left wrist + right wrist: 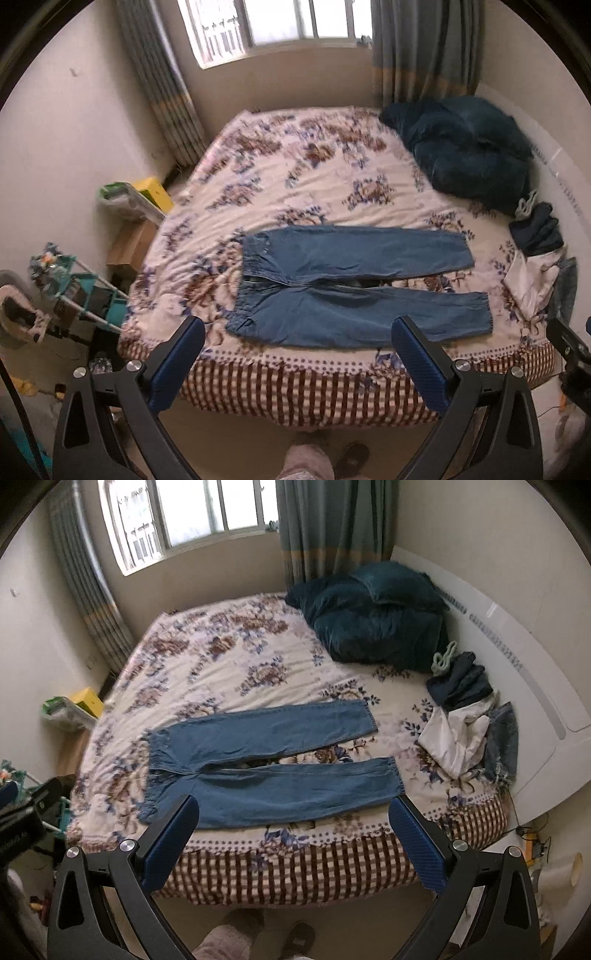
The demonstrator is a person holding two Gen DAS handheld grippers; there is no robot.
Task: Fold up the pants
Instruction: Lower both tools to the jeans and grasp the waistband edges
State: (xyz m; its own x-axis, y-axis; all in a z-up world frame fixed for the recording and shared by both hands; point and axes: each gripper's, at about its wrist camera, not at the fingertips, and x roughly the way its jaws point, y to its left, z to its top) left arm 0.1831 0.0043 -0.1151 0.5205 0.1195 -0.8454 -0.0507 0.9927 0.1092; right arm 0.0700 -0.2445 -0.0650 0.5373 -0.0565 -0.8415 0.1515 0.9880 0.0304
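Both tongs hung wide apart and empty, left tongs (297, 332) and right tongs (293, 810), short of the bed (295, 391). Beyond, the blue pants (351, 284) lay flat near its front edge, waistband toward nine o'clock, legs toward three. Farther, at one o'clock, sat a dark quilt (465, 147).

no readable text, labels, brands or numbers anywhere

Left tool (298, 334) and right tool (294, 811) apparently hover, jaws spread.
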